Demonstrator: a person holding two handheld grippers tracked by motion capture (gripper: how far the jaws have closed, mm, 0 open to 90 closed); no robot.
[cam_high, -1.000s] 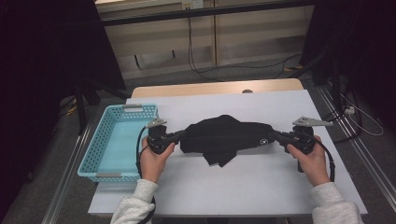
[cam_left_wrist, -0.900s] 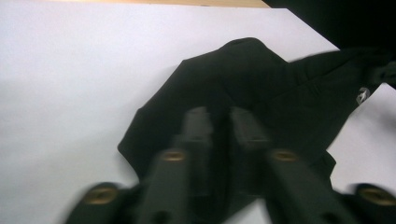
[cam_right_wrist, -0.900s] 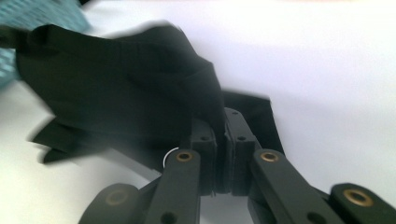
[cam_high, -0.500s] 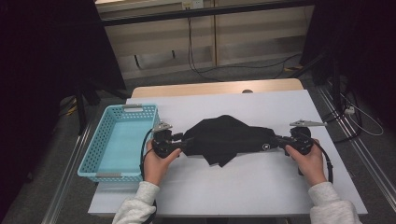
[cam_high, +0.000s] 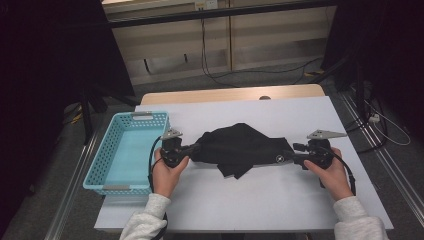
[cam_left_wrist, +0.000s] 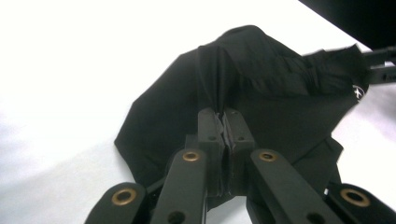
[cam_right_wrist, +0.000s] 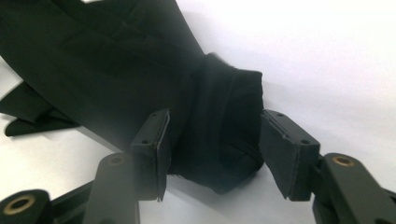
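high: above, forward-down | gripper views: close, sharing black cloth

Black garment, turquoise basket, white table

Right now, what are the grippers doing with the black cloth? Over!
Left gripper shut on black cloth, jaws just closed. Right gripper jaws just opened, cloth end between them, not clamped. Blue basket at left, clear of the work.

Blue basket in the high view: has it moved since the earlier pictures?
No. The blue basket keeps its place at the left edge of the white table, neither shifted nor turned.
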